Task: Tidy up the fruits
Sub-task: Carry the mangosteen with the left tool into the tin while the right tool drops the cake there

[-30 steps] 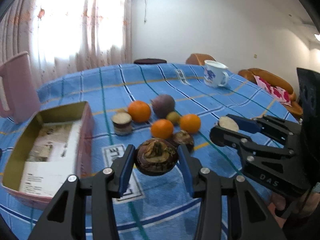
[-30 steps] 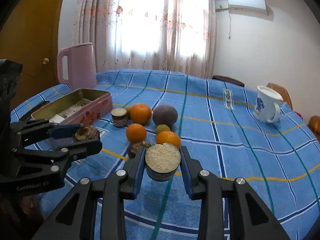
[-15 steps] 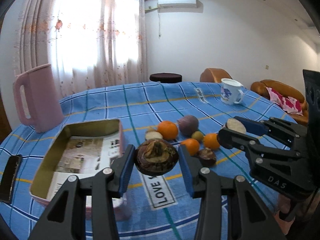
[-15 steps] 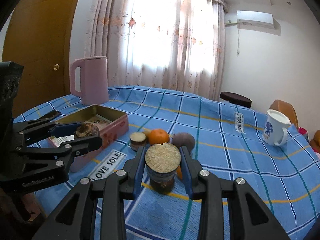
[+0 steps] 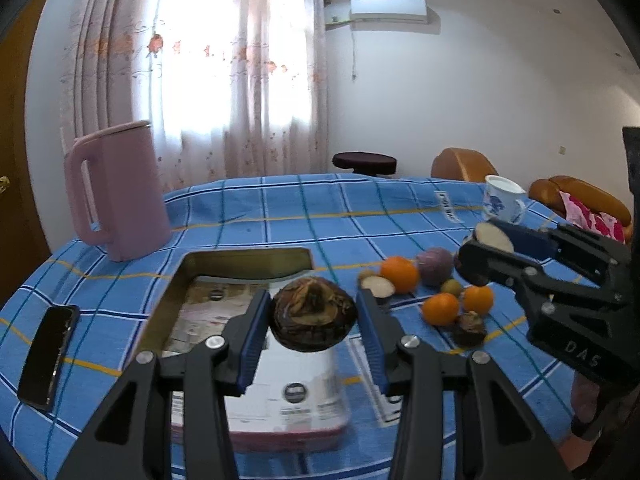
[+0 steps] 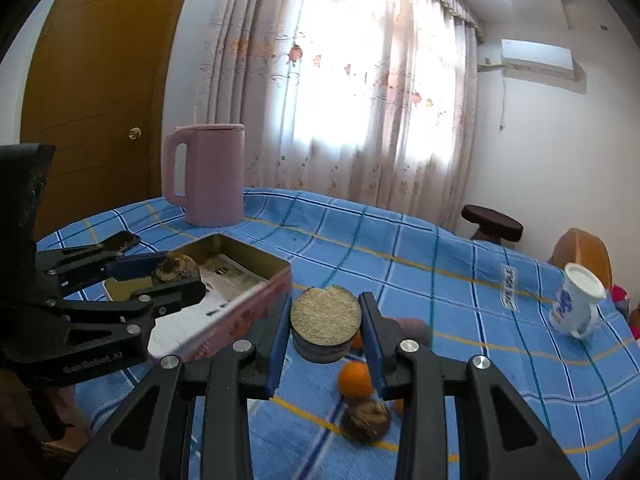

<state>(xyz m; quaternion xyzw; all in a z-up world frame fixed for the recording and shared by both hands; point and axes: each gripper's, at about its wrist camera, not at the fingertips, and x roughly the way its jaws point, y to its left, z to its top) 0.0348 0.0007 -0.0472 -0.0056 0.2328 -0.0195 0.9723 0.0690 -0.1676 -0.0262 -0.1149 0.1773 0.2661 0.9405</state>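
I see open room inside the tin (image 5: 244,258); its walls ring it. The jug (image 5: 120,196) stands behind, phone (image 5: 48,354) left, fruit pile (image 5: 434,292) right.

This is looking like a living room in a home. A round table (image 5: 280,216) is wearing a blue checked cloth, floral curtains (image 6: 340,92) are hanging at a bright window, and an air conditioner (image 5: 388,10) is sitting high on the white wall. A brown sofa (image 5: 580,200) with a pink cushion and a wooden door (image 6: 100,92) are showing too.
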